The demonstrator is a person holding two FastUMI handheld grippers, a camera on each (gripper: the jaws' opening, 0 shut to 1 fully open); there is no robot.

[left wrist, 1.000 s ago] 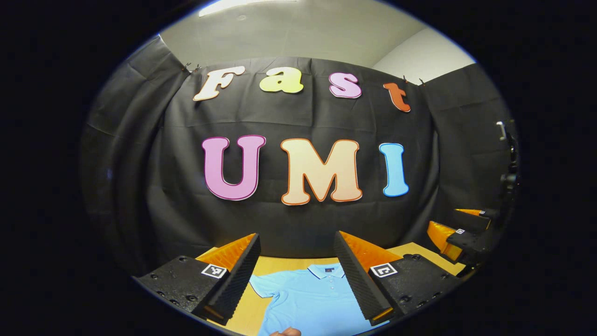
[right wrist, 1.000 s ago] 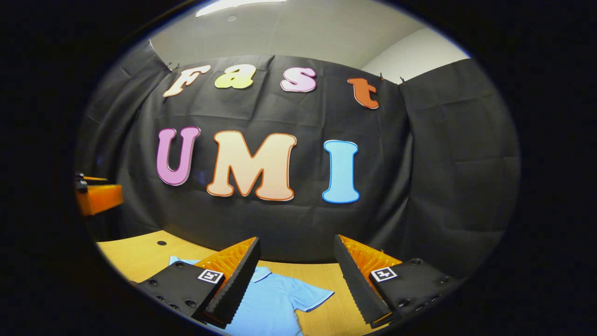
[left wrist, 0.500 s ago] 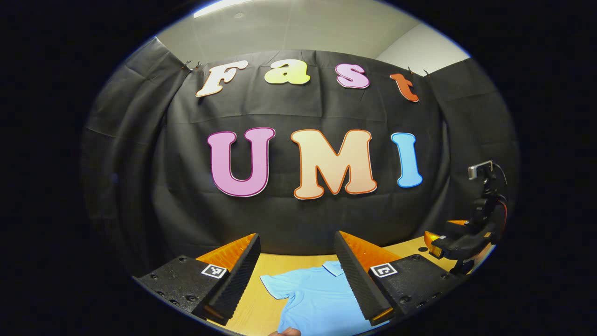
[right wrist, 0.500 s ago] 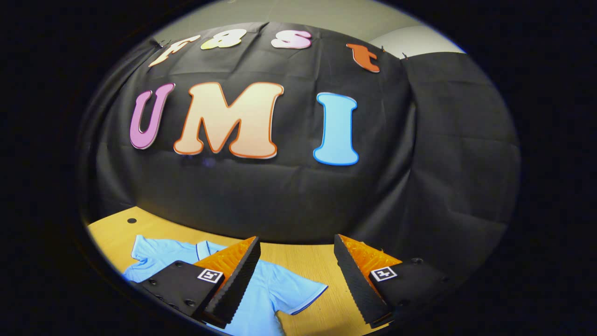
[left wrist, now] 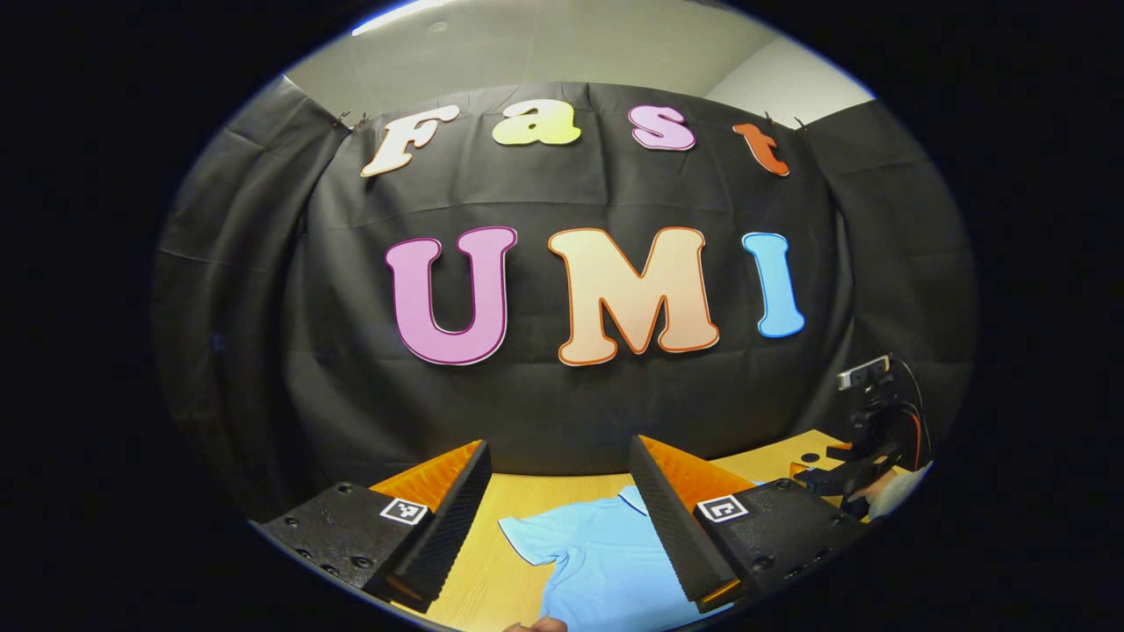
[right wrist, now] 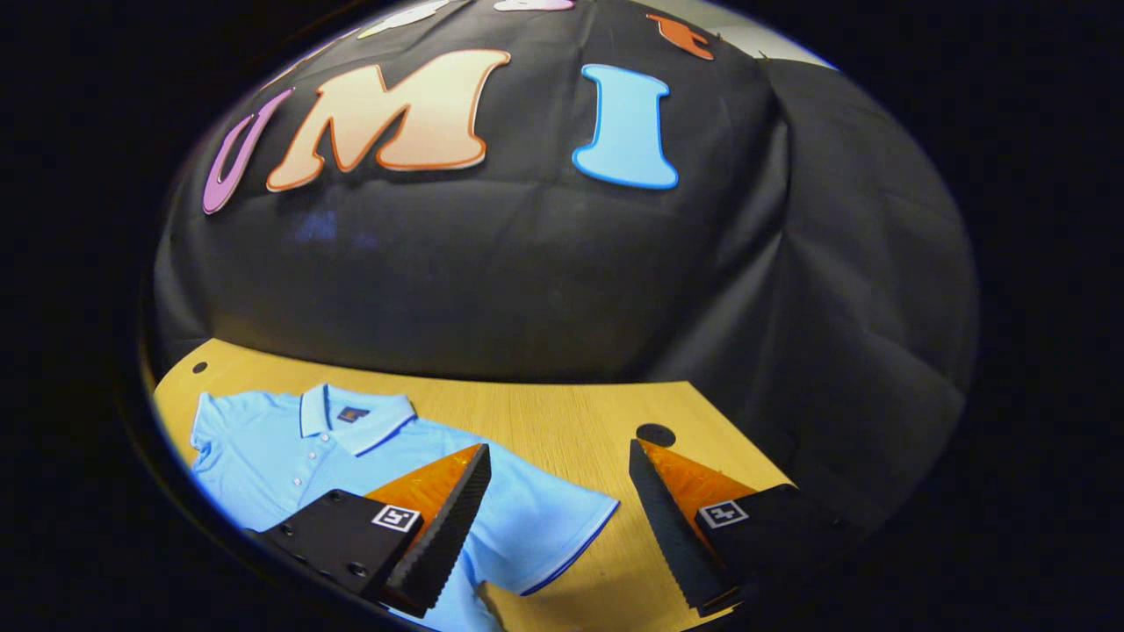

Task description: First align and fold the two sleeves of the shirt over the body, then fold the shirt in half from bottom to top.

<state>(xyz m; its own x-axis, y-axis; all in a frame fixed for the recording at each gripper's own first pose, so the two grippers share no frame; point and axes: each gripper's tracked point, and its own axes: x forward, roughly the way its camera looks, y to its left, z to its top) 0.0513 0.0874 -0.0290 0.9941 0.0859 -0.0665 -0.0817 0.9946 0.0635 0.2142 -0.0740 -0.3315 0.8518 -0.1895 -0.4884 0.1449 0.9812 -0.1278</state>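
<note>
Light-blue polo shirt (right wrist: 290, 456) lies flat and unfolded on a wooden table (right wrist: 544, 417), collar toward the table's far edge, buttons down the placket, dark piping on collar and sleeve hem. One short sleeve (right wrist: 553, 527) spreads out toward the table's right side, between the wide-apart fingers of the right gripper (right wrist: 558, 518), which grips nothing. Round holes mark the table's far corners. Left gripper (left wrist: 559, 513) hangs open above the shirt's other sleeve (left wrist: 536, 535), fingers apart.
</note>
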